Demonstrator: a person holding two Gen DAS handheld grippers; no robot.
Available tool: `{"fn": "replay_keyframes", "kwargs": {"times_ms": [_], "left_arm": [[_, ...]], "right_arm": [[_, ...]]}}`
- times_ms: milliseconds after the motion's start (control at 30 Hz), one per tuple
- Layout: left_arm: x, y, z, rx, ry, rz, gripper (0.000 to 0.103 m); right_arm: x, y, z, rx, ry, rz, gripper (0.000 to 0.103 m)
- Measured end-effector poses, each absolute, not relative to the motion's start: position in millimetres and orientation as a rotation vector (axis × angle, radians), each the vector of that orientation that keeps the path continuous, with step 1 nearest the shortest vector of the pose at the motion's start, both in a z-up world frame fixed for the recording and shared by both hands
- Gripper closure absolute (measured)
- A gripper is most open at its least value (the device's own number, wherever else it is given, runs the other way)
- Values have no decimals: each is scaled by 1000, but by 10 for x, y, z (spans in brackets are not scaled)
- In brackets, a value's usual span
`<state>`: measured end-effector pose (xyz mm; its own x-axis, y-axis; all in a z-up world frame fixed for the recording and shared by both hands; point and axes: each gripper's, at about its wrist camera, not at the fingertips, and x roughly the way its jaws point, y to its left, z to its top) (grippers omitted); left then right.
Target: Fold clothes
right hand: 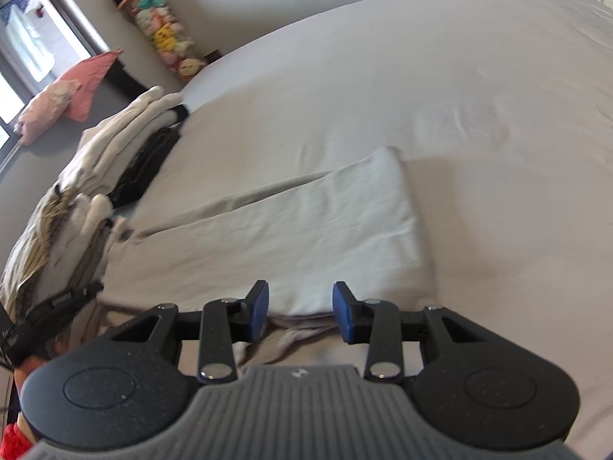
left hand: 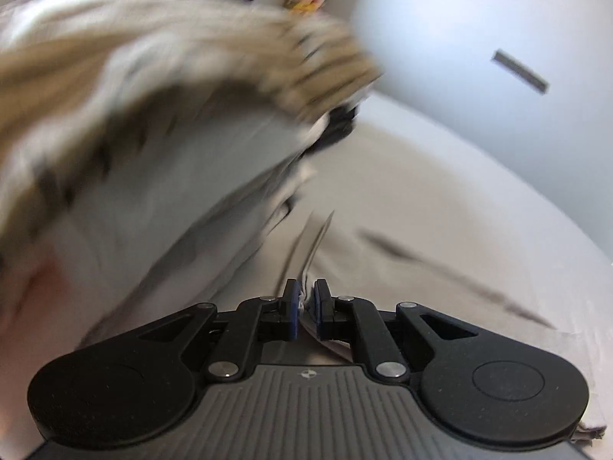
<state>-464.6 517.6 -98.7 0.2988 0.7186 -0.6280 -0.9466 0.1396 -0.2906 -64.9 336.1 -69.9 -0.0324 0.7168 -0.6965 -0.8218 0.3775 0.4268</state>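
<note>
A pale grey garment [right hand: 306,237] lies partly folded on the bed, its near edge right in front of my right gripper [right hand: 300,308], which is open and empty just above that edge. In the left wrist view my left gripper [left hand: 305,303] is shut on a thin edge of the pale cloth [left hand: 312,253], which runs away from the jaws over the sheet. The left view is blurred by motion.
A heap of clothes [right hand: 76,207] lies along the bed's left side, and fills the upper left of the left wrist view [left hand: 153,115]. The beige bed sheet [right hand: 440,88] stretches far and right. Pink cushions [right hand: 72,92] and a column of plush toys [right hand: 164,34] stand beyond the bed.
</note>
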Motion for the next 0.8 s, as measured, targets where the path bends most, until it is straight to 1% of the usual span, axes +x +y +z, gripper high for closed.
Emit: {"fn": "replay_keyframes", "kwargs": {"times_ms": [133,300,433,533,567,667,800], "left_arm": [[-4551,5210,-1041,-703,451,1247,93],[-4528,5251,-1109,-703,473,1252,92],[-4528,5188,-1104,-696,478,1252,92],[-4566,5116,-1083,-697,477,1250,92],[-4571,5108,-1074,-698,477,1250,92],[-4562,5109,-1065,-699,478,1250,92],[-4520,5185,-1118,-706,479,1253,92]], "right_arm": [[-454,3340,-789,-105,1013,1157,62],[-97,3271,-948,-17,1017,1032,62],[-8,3265,-1007,-4,1021,1026,63],[-204,3267,-942,-111,949,1076,63],[-300,3255,-915,-163,911,1092,62],[-639,3178,-897,-353,782,1091,61],[-1012,3090,-1115,-599,675,1093,60]]}}
